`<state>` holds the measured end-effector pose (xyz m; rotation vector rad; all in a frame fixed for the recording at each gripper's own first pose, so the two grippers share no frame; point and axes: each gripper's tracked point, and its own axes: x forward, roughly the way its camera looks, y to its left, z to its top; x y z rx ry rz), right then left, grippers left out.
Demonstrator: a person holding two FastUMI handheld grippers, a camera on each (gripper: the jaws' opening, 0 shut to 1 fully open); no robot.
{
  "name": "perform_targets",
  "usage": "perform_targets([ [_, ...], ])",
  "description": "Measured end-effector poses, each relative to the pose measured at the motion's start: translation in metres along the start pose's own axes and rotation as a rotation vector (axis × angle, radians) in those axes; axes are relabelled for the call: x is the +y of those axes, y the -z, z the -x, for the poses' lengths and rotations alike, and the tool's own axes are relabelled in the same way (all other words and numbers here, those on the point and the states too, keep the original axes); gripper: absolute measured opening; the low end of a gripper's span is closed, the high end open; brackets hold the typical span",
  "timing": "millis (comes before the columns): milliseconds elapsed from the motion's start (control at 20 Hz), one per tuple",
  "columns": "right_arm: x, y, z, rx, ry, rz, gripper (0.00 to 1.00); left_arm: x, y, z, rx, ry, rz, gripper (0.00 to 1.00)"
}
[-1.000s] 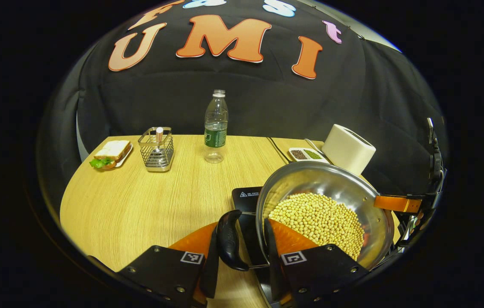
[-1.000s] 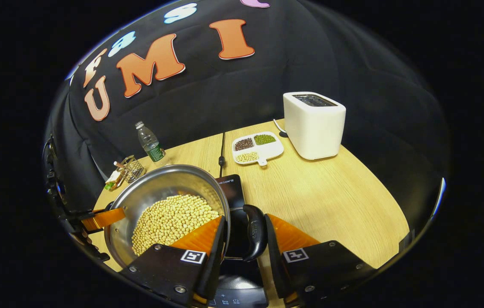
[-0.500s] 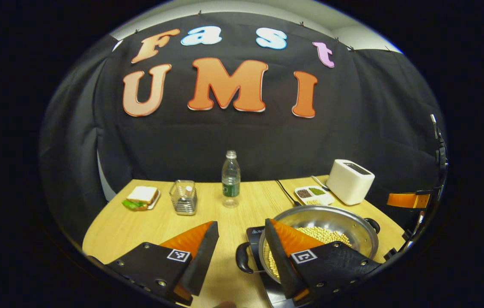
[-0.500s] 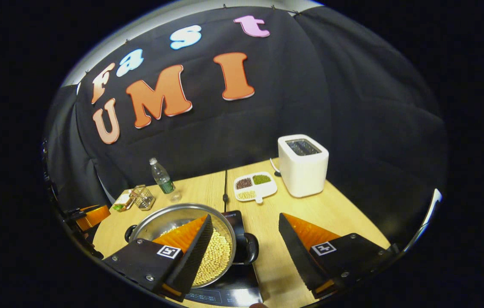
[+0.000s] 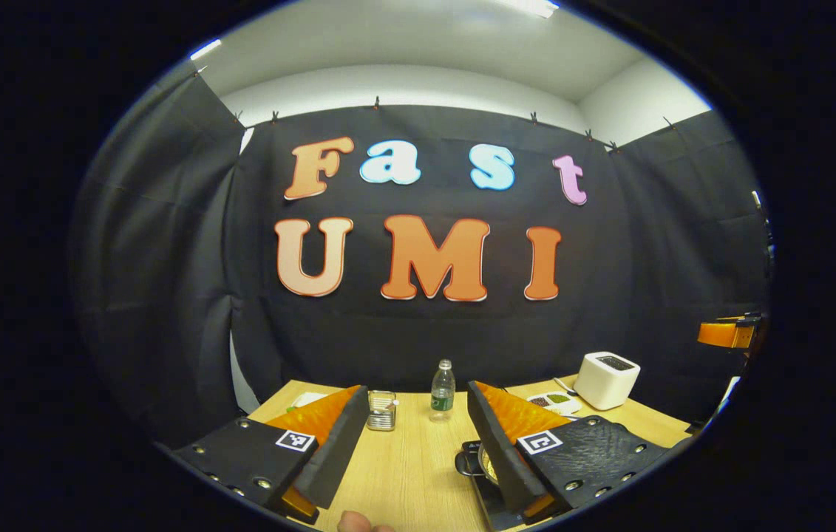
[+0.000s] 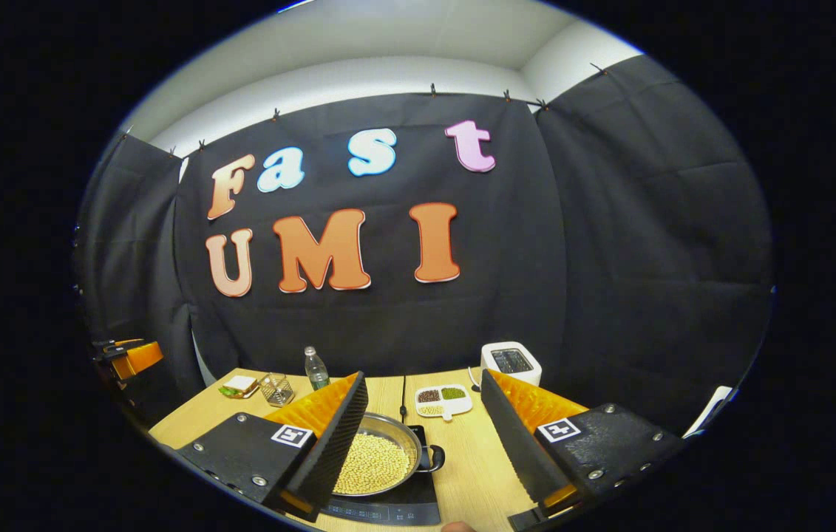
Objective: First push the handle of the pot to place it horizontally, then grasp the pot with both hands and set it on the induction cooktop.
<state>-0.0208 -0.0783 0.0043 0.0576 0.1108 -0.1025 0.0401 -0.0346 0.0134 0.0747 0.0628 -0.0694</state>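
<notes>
**Pot on cooktop, both grippers clear and spread**

Right gripper view: the steel pot, filled with soybeans, sits on the black induction cooktop at the near edge of the wooden table. Its black side handle points out toward the right of the frame, roughly level. The right gripper is raised above the table with its fingers spread wide, holding nothing; the left-hand finger overlaps the pot in the picture, with no contact visible.

Left gripper view: the left gripper is likewise up and spread apart, empty. The pot is mostly hidden behind its right-hand finger; one black handle and a corner of the cooktop show beside it.

Further back on the table: a plastic water bottle, a wire basket, a white toaster, a divided dish of beans, and a sandwich on a plate at the far left.
</notes>
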Motion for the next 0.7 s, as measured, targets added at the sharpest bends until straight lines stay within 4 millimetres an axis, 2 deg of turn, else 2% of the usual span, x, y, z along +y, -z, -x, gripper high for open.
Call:
perform_targets([
  [50, 0.002, -0.006, 0.009, -0.015, -0.001, -0.001, 1.00, 0.006, -0.008, 0.010, -0.016, -0.010, -0.018, 0.84],
  [100, 0.004, -0.013, 0.017, -0.029, -0.004, -0.011, 1.00, 0.013, -0.012, 0.017, -0.025, -0.030, -0.032, 0.83],
  [150, 0.008, -0.017, 0.024, -0.039, -0.013, -0.021, 0.95, 0.020, -0.015, 0.022, -0.026, -0.049, -0.033, 0.83],
  [200, 0.010, -0.019, 0.029, -0.045, -0.020, -0.025, 1.00, 0.023, -0.015, 0.027, -0.022, -0.062, -0.026, 0.83],
  [250, 0.009, -0.020, 0.032, -0.050, -0.021, -0.023, 0.95, 0.025, -0.014, 0.030, -0.018, -0.068, -0.008, 0.83],
  [300, 0.008, -0.022, 0.036, -0.056, -0.018, -0.017, 0.95, 0.026, -0.014, 0.032, -0.015, -0.070, 0.011, 0.83],
  [550, 0.008, -0.023, 0.045, -0.062, -0.018, -0.012, 0.95, 0.043, -0.022, 0.036, -0.026, -0.088, 0.041, 0.83],
  [700, 0.003, -0.024, 0.043, -0.068, -0.005, -0.011, 0.95, 0.041, -0.025, 0.038, -0.022, -0.090, 0.021, 0.83],
])
